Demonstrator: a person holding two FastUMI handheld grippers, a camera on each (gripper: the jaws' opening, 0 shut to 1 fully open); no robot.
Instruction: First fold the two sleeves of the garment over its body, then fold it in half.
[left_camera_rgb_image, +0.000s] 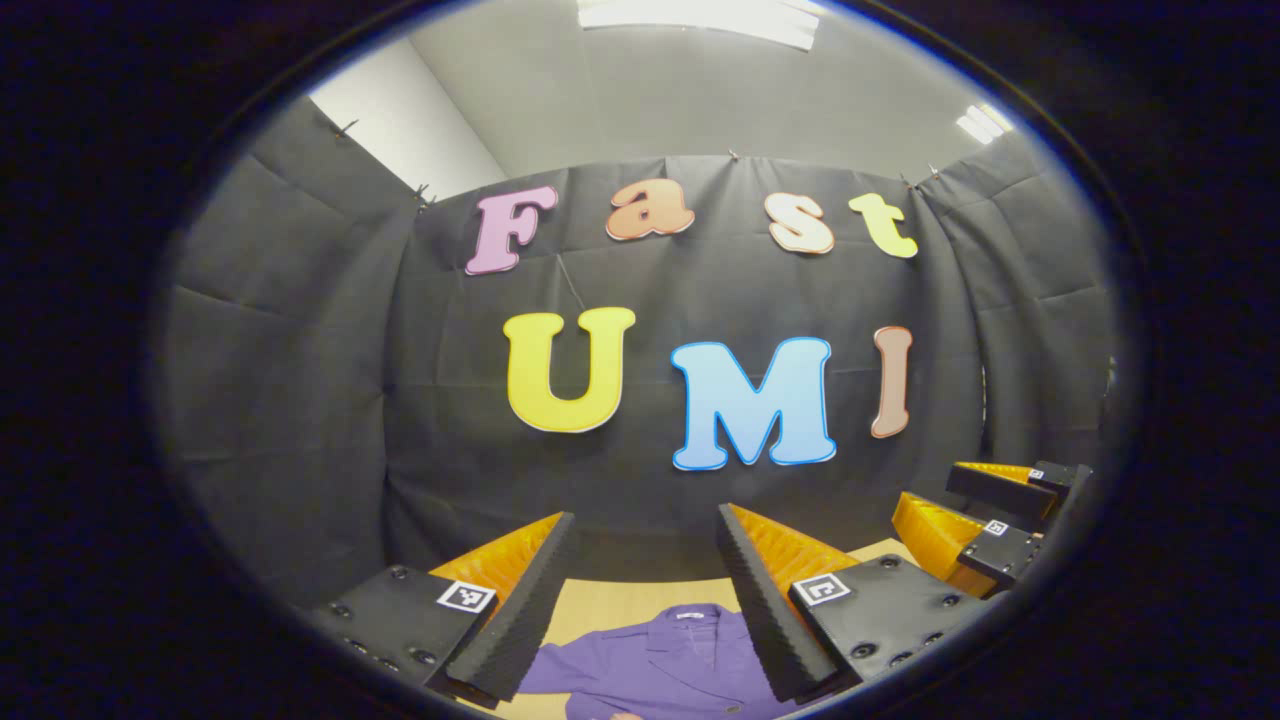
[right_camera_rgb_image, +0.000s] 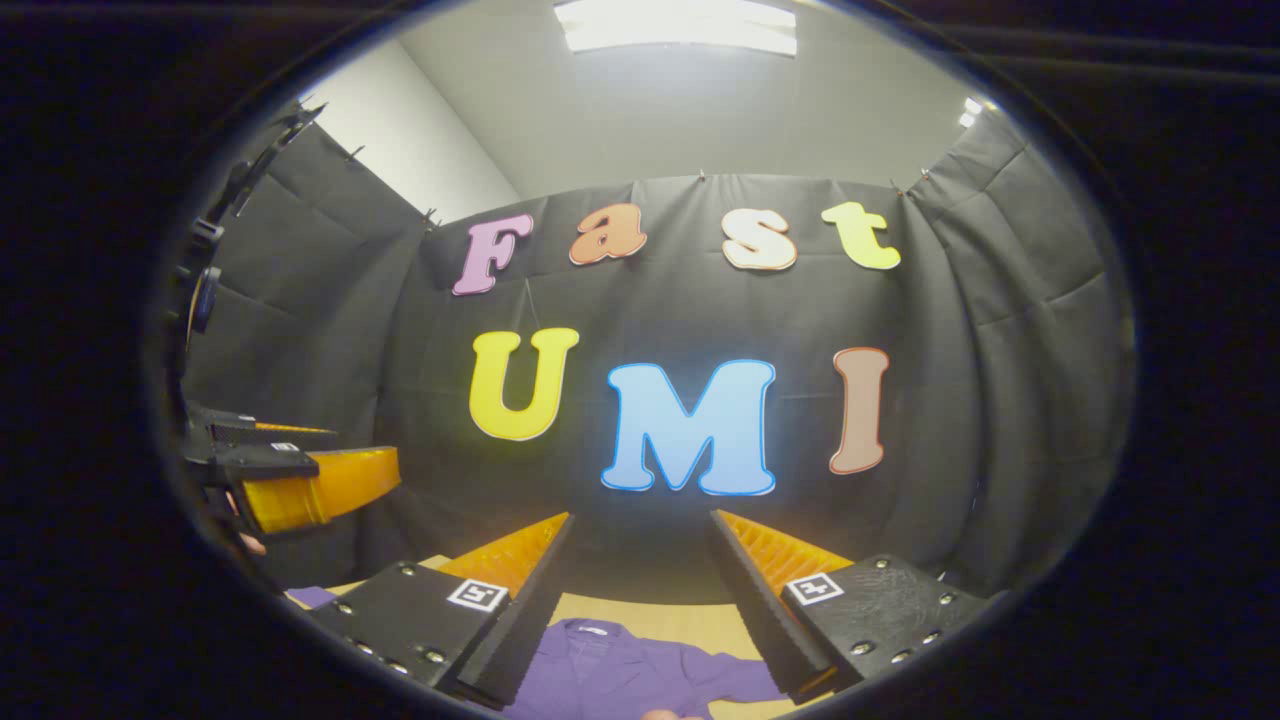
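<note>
Garment: purple shirt of soft woven cloth, with a collar and a small white tag at the neck; I see it lying flat on the table, collar toward the booth wall, below and between the fingers of both of my grippers. In the right gripper view one sleeve runs out to the right along the tabletop.
Booth wall: black cloth, matte and creased, hung in panels from clips along the top edge.
Ceiling: plain grey, smooth, with long bright light panels.
Table: pale wood-toned top, smooth and bare around the collar.
Left gripper: released; I see its two wedge-shaped fingers spread wide, with ribbed inner faces, holding nothing and hanging above the shirt. Each flat mounting plate carries round screw heads and a small square marker. It also appears at the left edge of the right gripper view.
Right gripper: released; same wedge fingers set wide apart over the collar, nothing between them. In the left gripper view it appears at the right edge, jaws parted.
</note>
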